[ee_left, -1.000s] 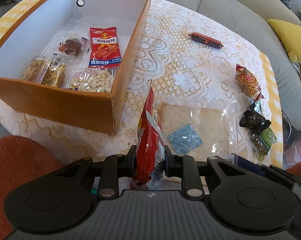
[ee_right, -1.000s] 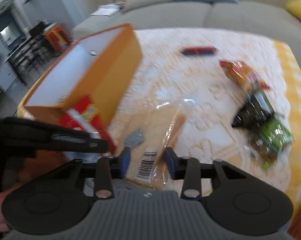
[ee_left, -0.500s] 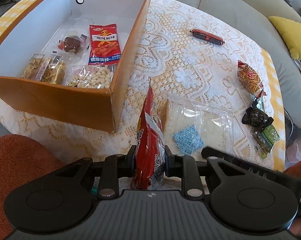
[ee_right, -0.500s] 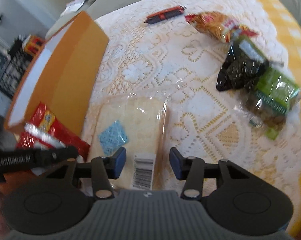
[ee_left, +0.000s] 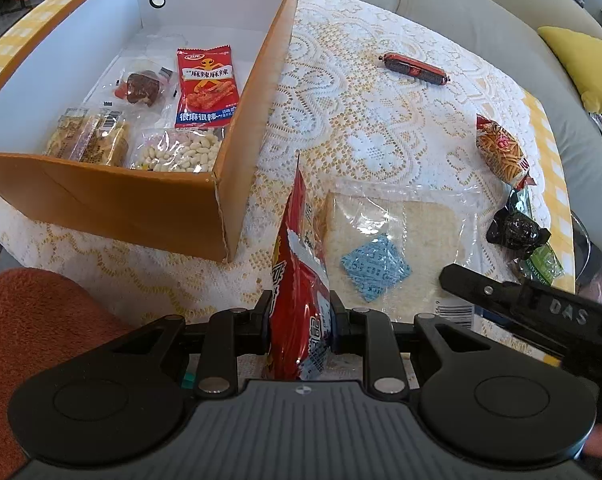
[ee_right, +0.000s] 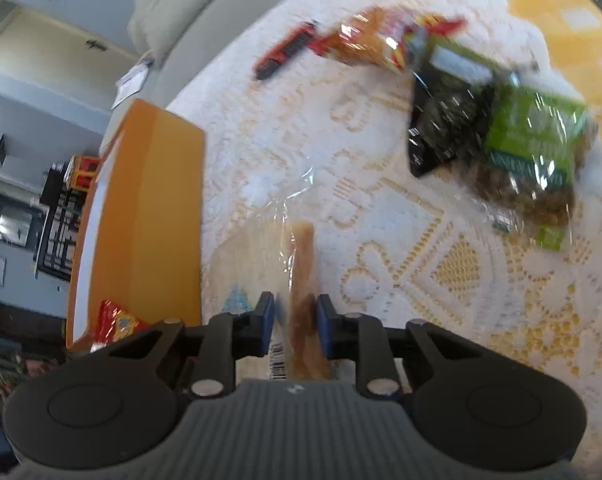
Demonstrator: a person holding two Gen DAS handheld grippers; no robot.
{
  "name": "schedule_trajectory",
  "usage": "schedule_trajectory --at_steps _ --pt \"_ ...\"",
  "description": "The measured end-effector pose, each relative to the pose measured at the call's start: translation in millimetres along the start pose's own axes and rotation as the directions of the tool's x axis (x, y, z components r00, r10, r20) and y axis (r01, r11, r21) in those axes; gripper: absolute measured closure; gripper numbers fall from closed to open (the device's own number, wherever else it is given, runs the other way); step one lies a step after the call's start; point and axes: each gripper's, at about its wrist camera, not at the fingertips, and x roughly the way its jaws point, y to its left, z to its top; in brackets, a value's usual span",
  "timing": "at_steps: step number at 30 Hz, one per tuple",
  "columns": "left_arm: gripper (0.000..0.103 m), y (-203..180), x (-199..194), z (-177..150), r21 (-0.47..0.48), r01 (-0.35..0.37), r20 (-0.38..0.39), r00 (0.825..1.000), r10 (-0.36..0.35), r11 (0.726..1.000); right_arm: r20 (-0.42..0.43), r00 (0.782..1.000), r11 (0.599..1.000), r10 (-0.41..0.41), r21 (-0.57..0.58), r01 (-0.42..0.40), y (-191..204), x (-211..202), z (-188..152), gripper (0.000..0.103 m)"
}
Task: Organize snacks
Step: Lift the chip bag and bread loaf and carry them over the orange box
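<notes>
Now squeezing the red snack bag (ee_left: 299, 280) in left gripper (ee_left: 299, 320) — right gripper (ee_right: 291, 322) just closing, pinching the bread bag (ee_right: 301, 276).

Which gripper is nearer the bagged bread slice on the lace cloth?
Right. The right gripper has just been closing its jaws and now pinches the bread slice at its near edge. The left gripper sits beside it, shut on a red snack bag.

Grey sofa (ee_left: 481, 20), yellow cushion (ee_left: 581, 64) — lace tablecloth (ee_left: 361, 120)
</notes>
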Motion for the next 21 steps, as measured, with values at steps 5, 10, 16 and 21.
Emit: schedule_trajectory --at_steps 5,10,16,21 --pt "0.075 -0.8 -4.2 -1.9 0.013 -0.006 0.006 1.000 0.006 1.000 0.046 0.998 0.980 -0.046 -0.192 0.054 33.2 -17.7 -9.5 0.087" --pt "0.075 -3.1 -12.8 -4.4 0.024 -0.009 0.017 1.000 0.009 1.000 0.112 0.992 0.930 -0.049 -0.356 0.086 58.0 -36.9 -18.4 0.088" --pt "0.075 -11.1 -27.3 -4.3 0.040 0.003 0.043 0.999 -0.004 0.999 0.183 0.982 0.850 -0.048 -0.509 0.136 81.7 -53.7 -27.5 0.089" --pt "0.075 -17.8 -35.0 -4.1 0.061 0.008 0.059 0.998 -0.011 0.998 0.203 0.978 0.797 -0.051 -0.581 0.162 90.4 -60.8 -35.3 0.090"
